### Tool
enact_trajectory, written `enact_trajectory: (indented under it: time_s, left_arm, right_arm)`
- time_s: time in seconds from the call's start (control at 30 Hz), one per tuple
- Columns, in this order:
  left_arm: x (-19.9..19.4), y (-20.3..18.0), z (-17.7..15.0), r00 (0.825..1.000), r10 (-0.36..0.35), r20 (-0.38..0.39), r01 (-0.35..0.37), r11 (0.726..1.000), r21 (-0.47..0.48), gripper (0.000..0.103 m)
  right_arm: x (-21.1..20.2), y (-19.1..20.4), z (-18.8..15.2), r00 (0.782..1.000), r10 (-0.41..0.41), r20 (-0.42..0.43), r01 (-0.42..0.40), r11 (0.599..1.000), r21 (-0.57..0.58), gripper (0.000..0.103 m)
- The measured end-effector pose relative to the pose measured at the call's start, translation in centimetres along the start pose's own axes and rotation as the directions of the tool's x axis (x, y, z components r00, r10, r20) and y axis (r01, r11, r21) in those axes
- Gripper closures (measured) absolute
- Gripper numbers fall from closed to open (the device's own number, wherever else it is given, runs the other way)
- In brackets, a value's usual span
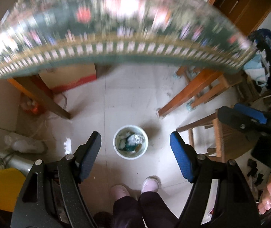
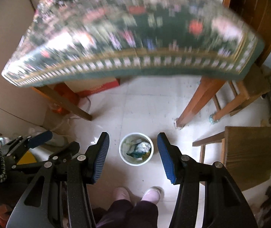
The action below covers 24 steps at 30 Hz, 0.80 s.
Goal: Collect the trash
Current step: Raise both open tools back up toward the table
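The left gripper (image 1: 135,144) hangs above the floor with its jaws spread wide and nothing between them; its two fingers frame the view straight down onto a small white bin (image 1: 130,142) standing on the pale tiled floor (image 1: 135,95). The right gripper (image 2: 133,146) hangs just beside it, jaws likewise apart and empty, and in its own view the same bin (image 2: 136,148) shows through the gap between its fingers. The bin holds the trash (image 1: 133,141): crumpled white and silvery scraps with a patch of dark green. It stands on open floor in front of the near edge of the table, between the table's two front legs but well clear of both. Below the bin in both views are the person's two pale shoes (image 1: 135,187) and dark trouser legs, toes pointing at the bin. A hand (image 1: 269,193) grips the right gripper's handle at the right edge of the left view. The table (image 1: 188,93) has wooden legs and carries a flowered green cloth (image 1: 116,28) with a patterned border, blurred in both views. A wooden stool (image 2: 249,152) stands to the right of the bin, and a cardboard box (image 1: 69,77) sits on the floor under the table.
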State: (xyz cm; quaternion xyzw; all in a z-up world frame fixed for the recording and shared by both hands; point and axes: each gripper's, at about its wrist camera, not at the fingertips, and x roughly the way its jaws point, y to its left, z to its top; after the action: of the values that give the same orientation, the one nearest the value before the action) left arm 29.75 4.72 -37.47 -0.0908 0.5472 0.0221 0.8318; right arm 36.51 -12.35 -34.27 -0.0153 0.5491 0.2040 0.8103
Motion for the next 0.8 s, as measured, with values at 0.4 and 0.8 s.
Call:
enact_trajectory:
  time_s: [0.4, 0.8]
  left_arm:
    - [-17.5, -1.6, 3.3, 0.968, -0.028, 0.248, 0.020, 0.999, 0.037, 0.029]
    - [-29.7, -1.7, 4.5, 0.892, -0.058, 0.448, 0.018, 0.995, 0.094, 0.029]
  right_arm:
    - [-14.6, 4.3, 2.7, 0.982, -0.015, 0.190, 0.022, 0.999, -0.036, 0.054]
    - [-26.4, 9.0, 4.0, 0.898, -0.031, 0.440, 0.051, 0.998, -0.034, 0.052]
